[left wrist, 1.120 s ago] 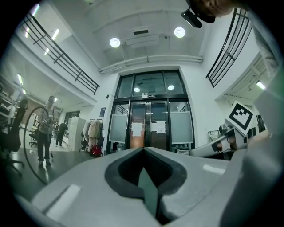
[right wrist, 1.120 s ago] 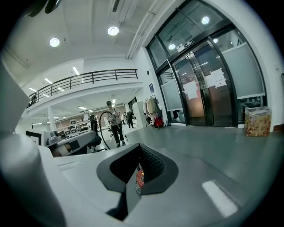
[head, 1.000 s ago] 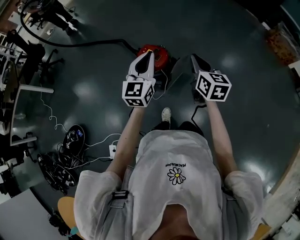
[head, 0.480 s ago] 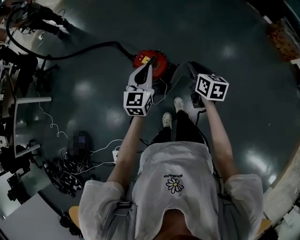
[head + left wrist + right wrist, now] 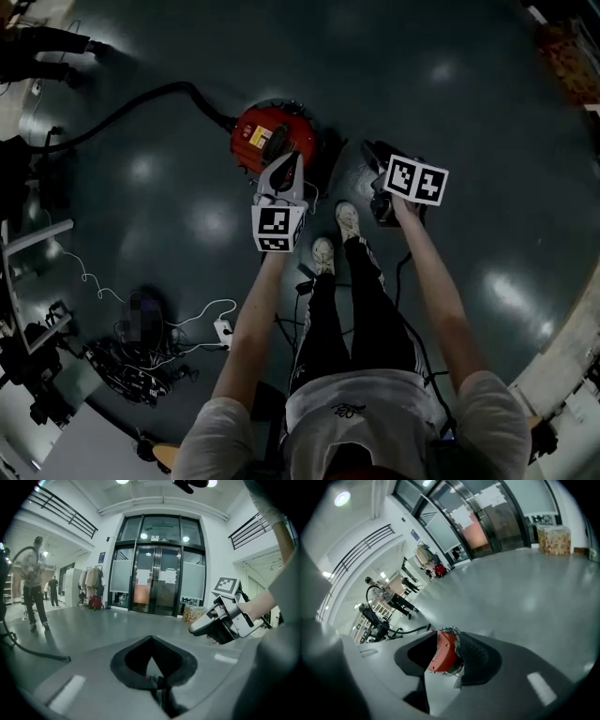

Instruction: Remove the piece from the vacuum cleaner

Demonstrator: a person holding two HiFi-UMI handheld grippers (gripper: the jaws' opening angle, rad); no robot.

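The red round vacuum cleaner (image 5: 272, 139) stands on the dark floor, and its black hose (image 5: 122, 112) runs off to the left. My left gripper (image 5: 290, 157) hangs just this side of the vacuum's near edge, pointing at it, jaws together and empty. In the left gripper view the pads (image 5: 136, 660) meet at their tips over bare floor. My right gripper (image 5: 370, 152) is to the right of the vacuum, apart from it. Its jaws stand open, and the red vacuum (image 5: 443, 651) shows through the gap in the right gripper view. Which piece comes off I cannot tell.
My own feet (image 5: 347, 220) stand right behind the grippers. A power strip (image 5: 223, 328) and a tangle of cables (image 5: 141, 361) lie on the floor at the left. Another person (image 5: 33, 588) stands far left holding a hose. Glass doors (image 5: 159, 583) close off the hall ahead.
I have stepped towards the vacuum cleaner, which now shows whole ahead of the left gripper. Both grippers have come nearer to it. Neither has taken hold of anything.
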